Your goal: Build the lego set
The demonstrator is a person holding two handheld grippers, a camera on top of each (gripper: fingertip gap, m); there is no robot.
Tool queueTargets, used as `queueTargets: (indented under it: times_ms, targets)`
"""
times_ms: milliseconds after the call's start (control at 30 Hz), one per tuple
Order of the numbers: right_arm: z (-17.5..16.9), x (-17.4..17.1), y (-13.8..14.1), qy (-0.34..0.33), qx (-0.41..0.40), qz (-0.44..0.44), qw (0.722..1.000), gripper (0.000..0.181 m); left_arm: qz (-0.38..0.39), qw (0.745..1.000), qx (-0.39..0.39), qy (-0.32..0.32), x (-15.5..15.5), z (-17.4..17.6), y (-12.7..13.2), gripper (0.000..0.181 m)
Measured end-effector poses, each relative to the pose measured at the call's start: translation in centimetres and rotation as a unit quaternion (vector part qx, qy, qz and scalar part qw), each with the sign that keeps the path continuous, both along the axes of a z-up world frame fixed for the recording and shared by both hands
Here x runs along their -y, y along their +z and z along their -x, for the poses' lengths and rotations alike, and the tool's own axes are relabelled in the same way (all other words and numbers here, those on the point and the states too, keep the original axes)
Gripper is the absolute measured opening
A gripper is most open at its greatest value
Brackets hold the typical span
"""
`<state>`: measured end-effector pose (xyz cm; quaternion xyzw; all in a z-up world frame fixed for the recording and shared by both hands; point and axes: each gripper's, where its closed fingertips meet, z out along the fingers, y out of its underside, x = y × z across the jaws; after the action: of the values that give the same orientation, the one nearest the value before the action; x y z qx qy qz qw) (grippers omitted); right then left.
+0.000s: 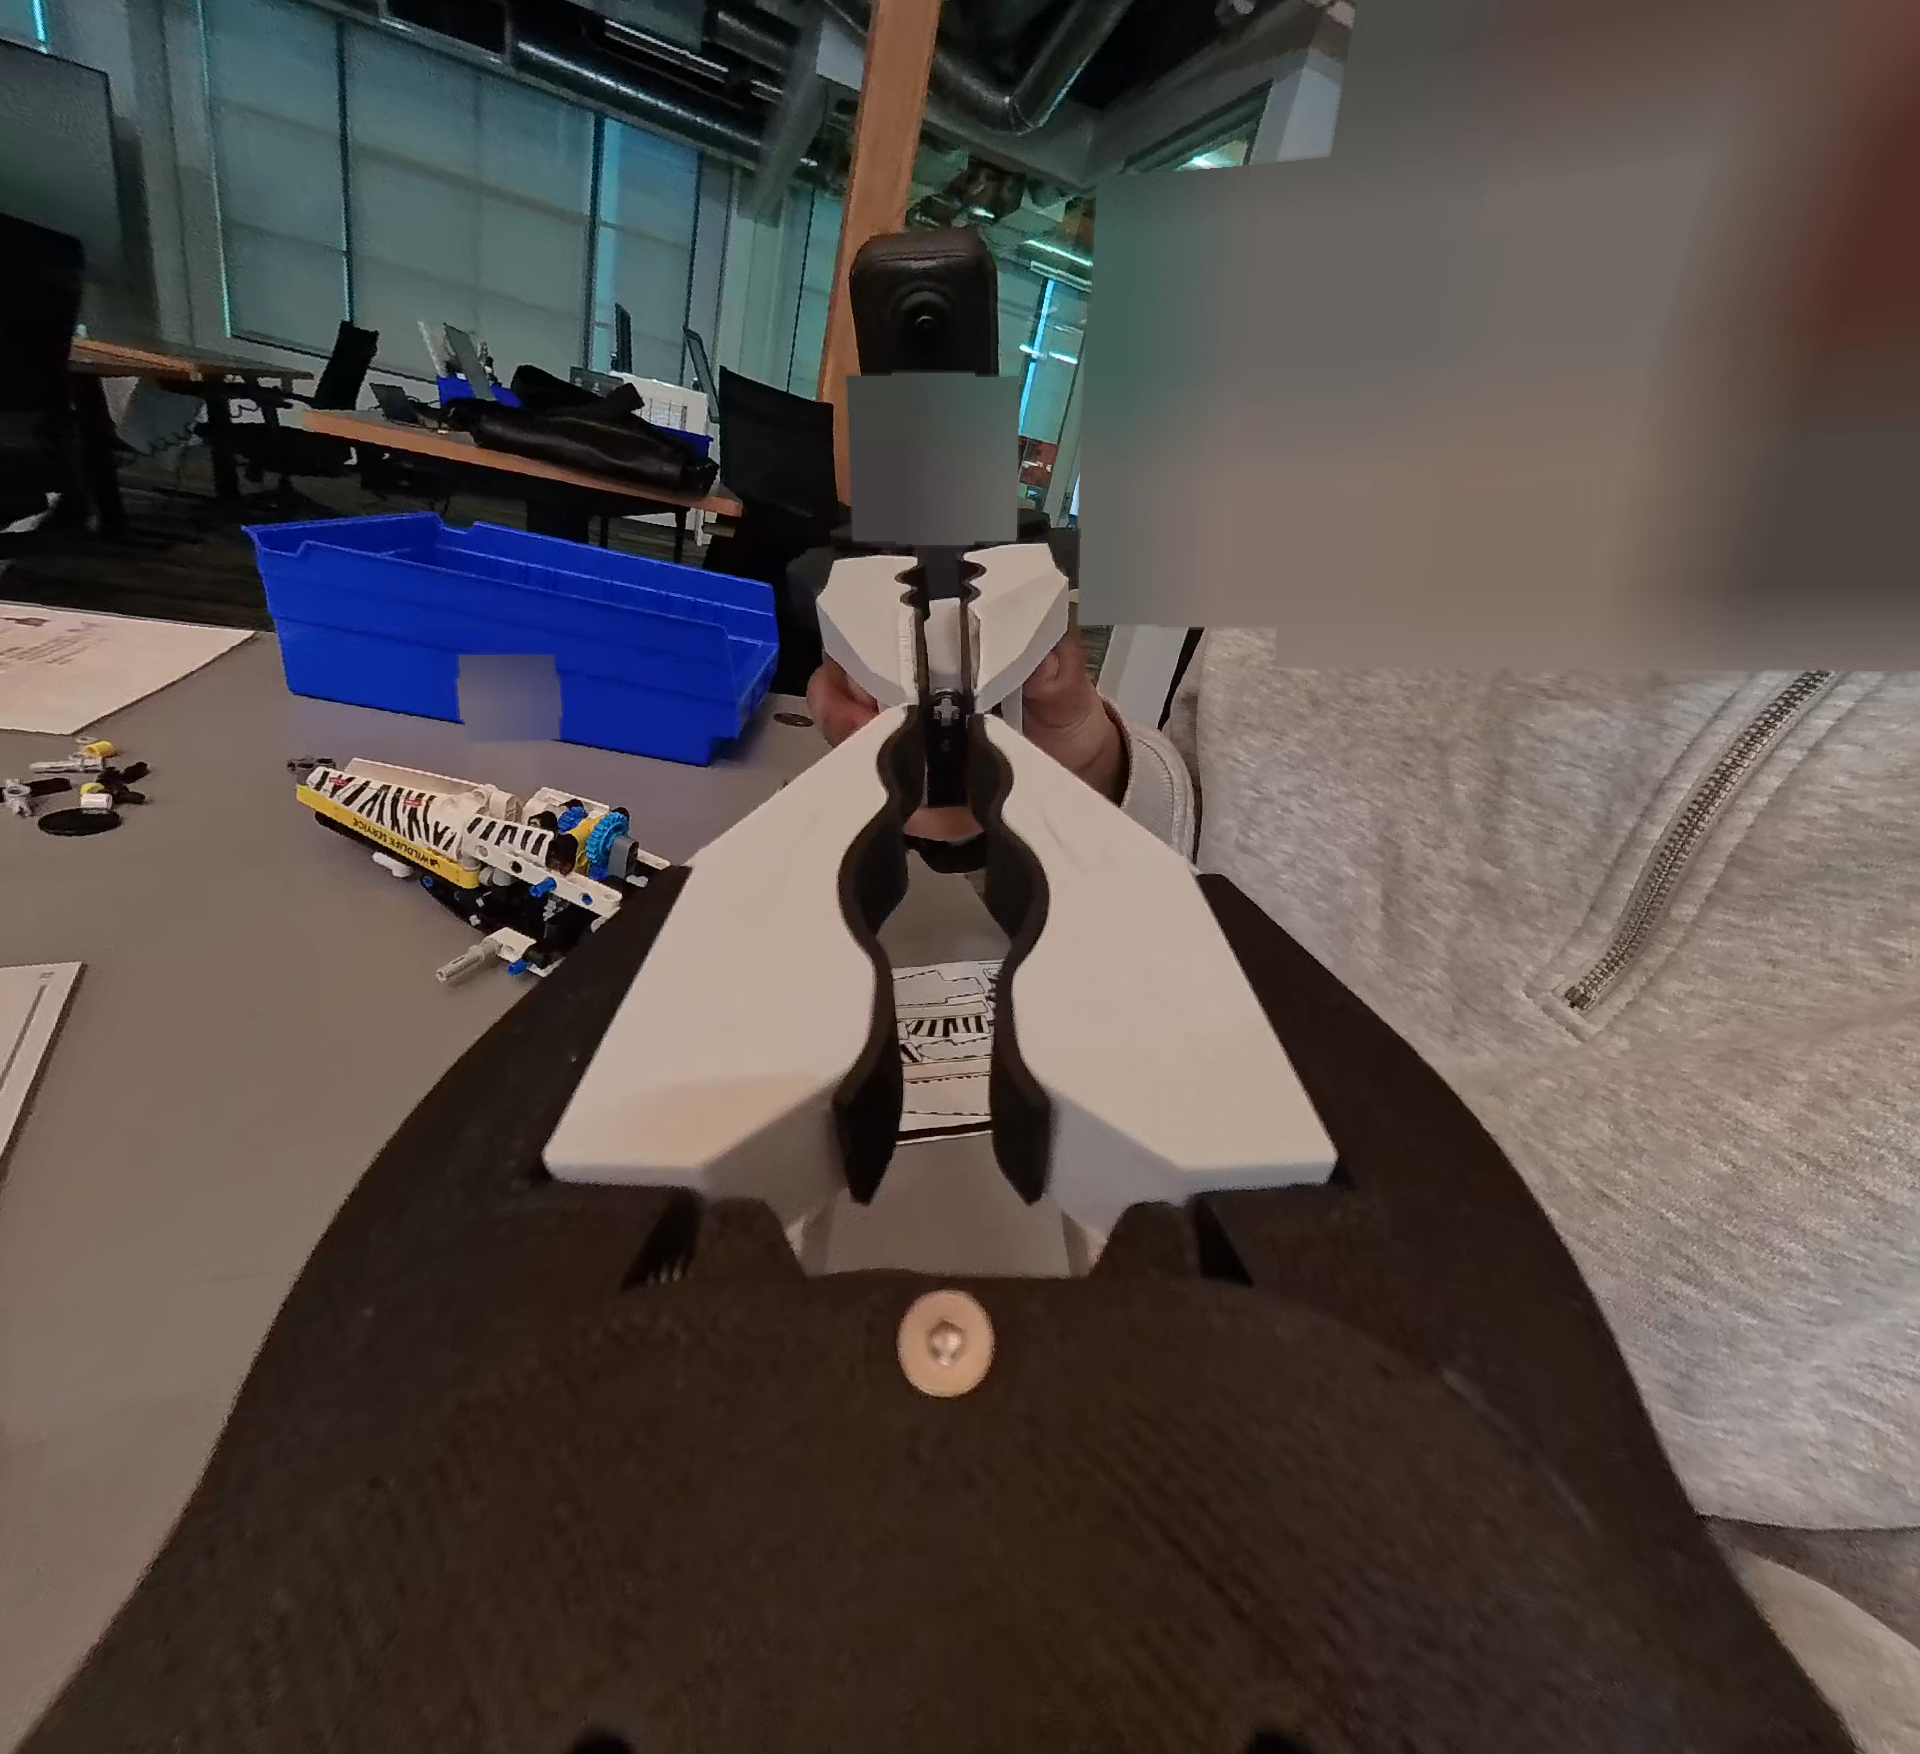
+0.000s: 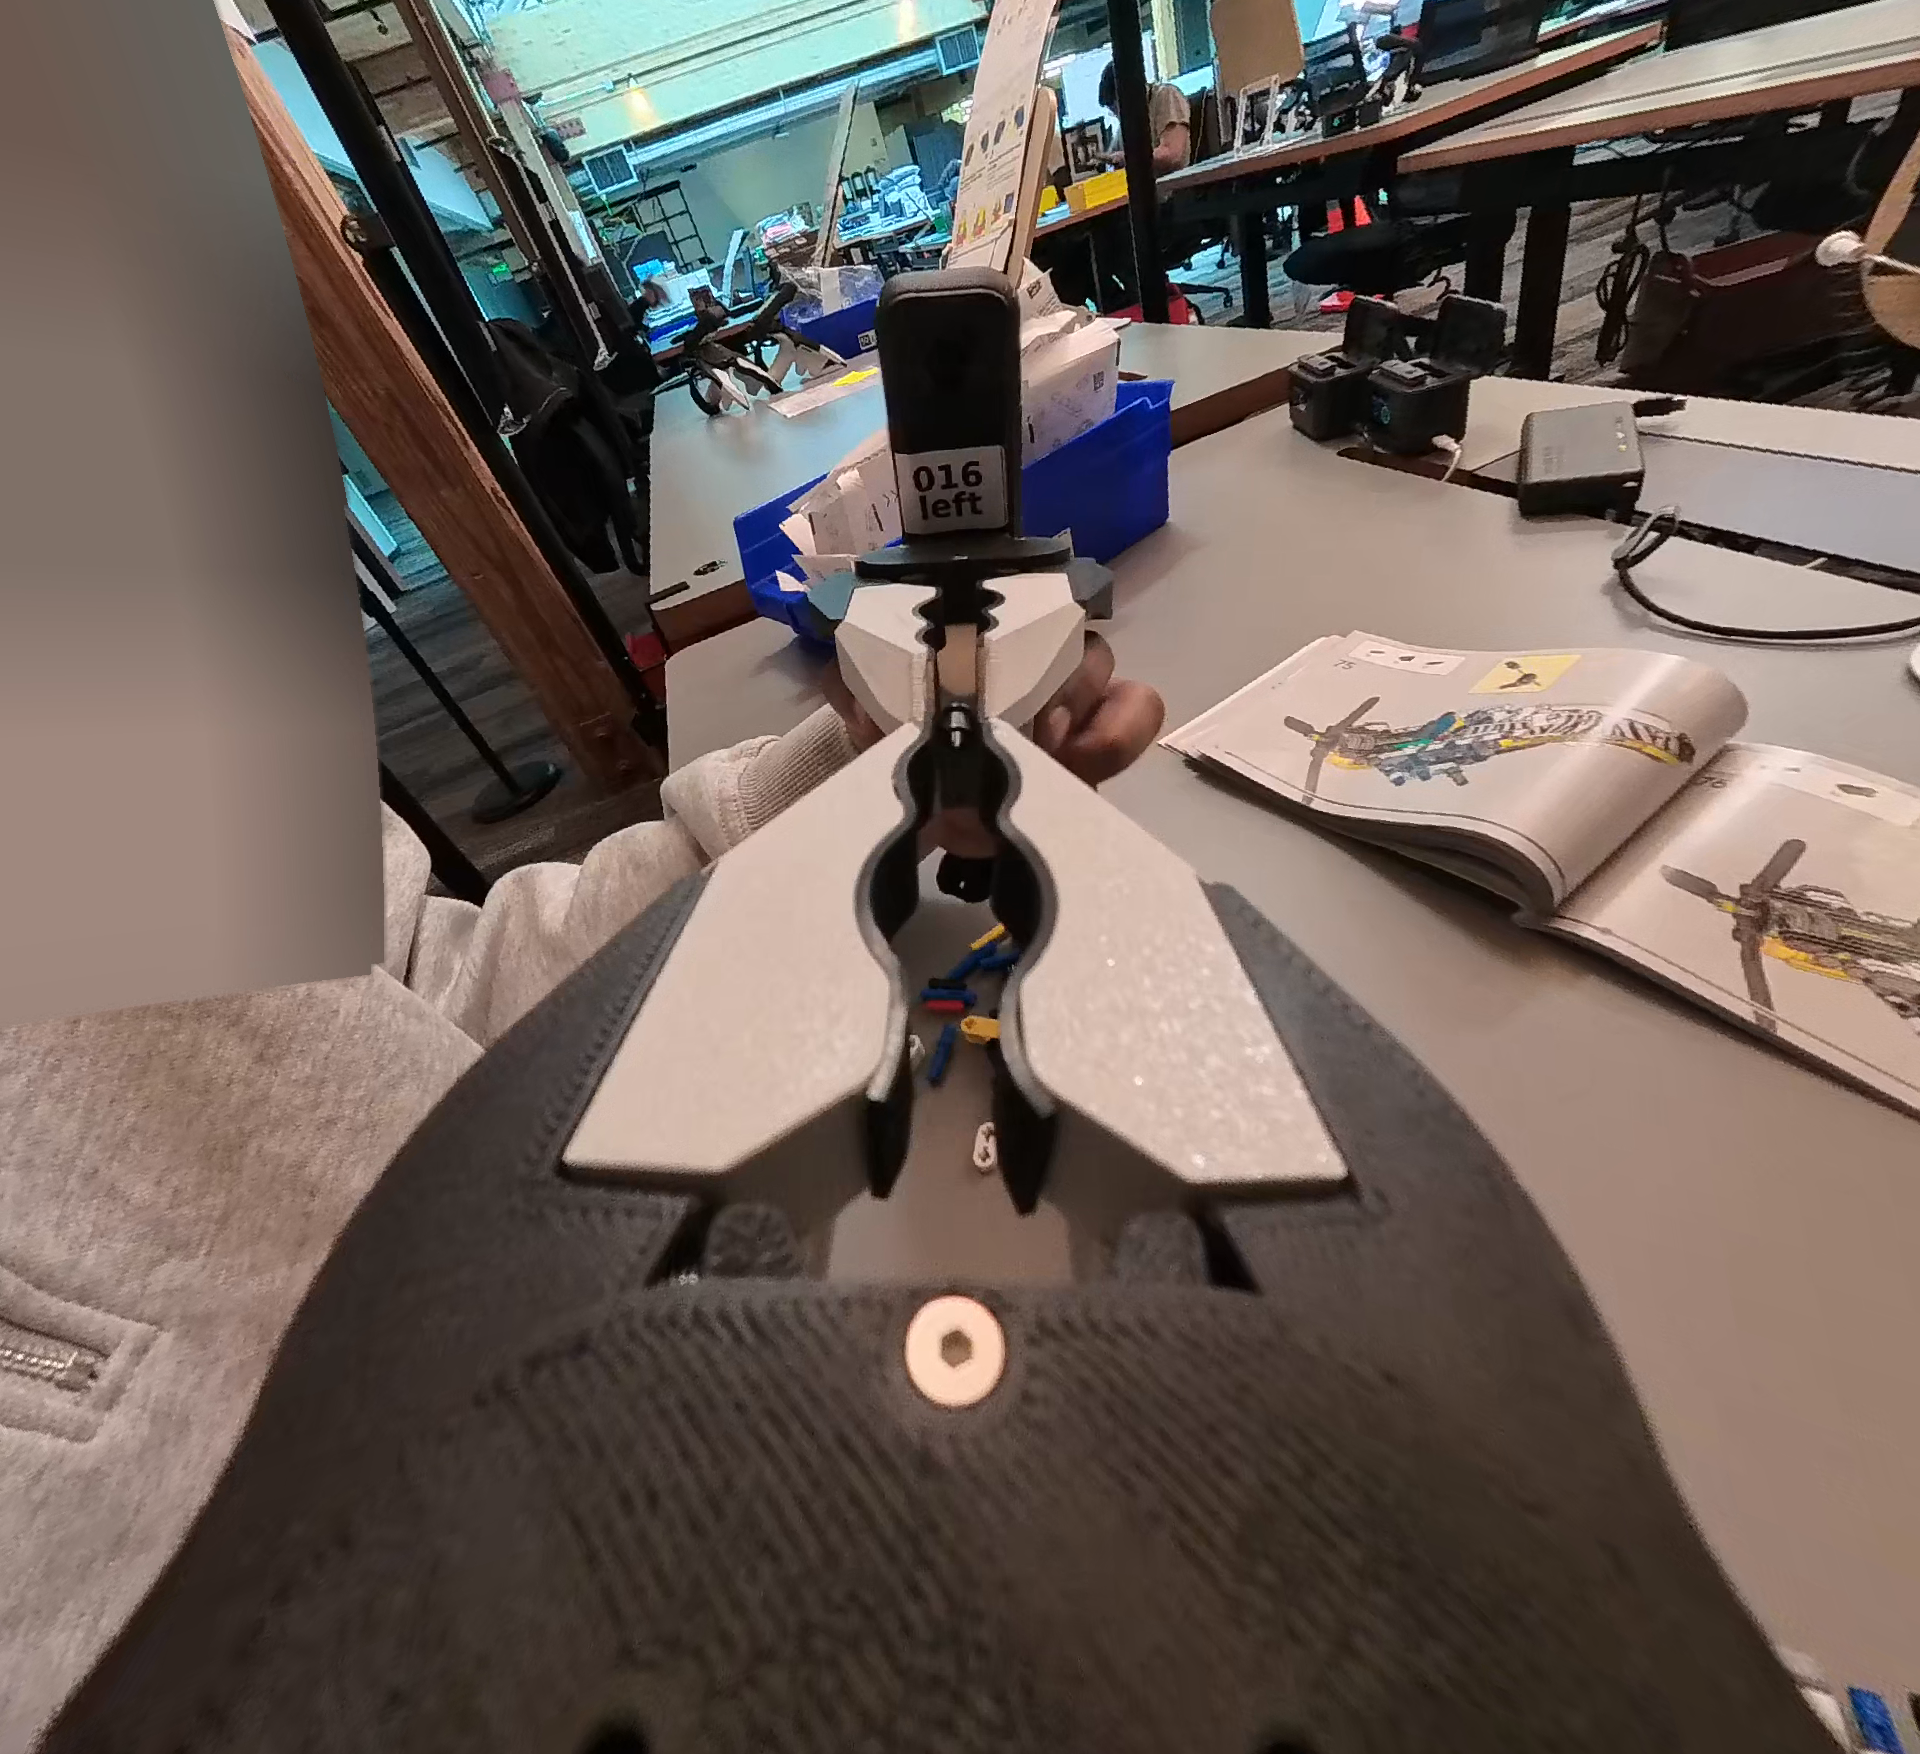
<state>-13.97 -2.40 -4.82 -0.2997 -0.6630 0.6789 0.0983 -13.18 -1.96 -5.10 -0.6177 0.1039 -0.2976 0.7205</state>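
Grey tabletop (image 1: 239,1029) carries everything, so take the half-built helicopter body (image 1: 468,831), zebra-striped with a yellow edge, as the landmark. Behind it stands a blue bin (image 1: 499,624). The open instruction booklet (image 2: 1507,800) lies elsewhere on the table, showing a finished machine with rotor blades; how it sits relative to the body cannot be told. Above the table near the body, the left gripper (image 1: 948,717) and right gripper (image 2: 954,728) meet tip to tip, both pinching one small black piece (image 1: 945,754). Loose pins (image 2: 966,987) lie beneath them, and more small parts (image 1: 83,785) sit to the body's left. By my judgement the fuselage is largely done; rotors and many small fittings remain.
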Motion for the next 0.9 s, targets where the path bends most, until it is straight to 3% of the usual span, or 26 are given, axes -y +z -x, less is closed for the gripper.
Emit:
queueTargets:
  times_ms: [200, 400, 500, 633, 900]
  targets:
    - [0.3, -0.2, 0.5, -0.021, -0.029, 0.001, 0.999, 0.009, -0.013, 1.0, 0.008, 0.023, 0.2, 1.1, 0.6, 0.005]
    - [0.7, 0.6, -1.1, -0.049, -0.057, -0.08, 0.994, 0.016, -0.062, 0.987, 0.036, 0.145, 1.5, 5.6, 2.2, 0.004]
    - [0.9, 1.5, -3.3, -0.038, -0.032, -0.125, 0.991, 0.018, -0.085, 0.979, 0.029, 0.181, 2.5, 6.6, 2.8, 0.004]
    - [-0.6, 4.0, -8.3, 0.064, 0.083, -0.165, 0.981, 0.014, -0.104, 0.971, 0.038, 0.212, 3.3, 7.8, 3.3, 0.004]
    - [0.7, 5.6, -15.5, 0.06, 0.086, -0.338, 0.935, 0.0, -0.123, 0.957, 0.057, 0.255, 4.3, 9.4, 4.0, 0.004]
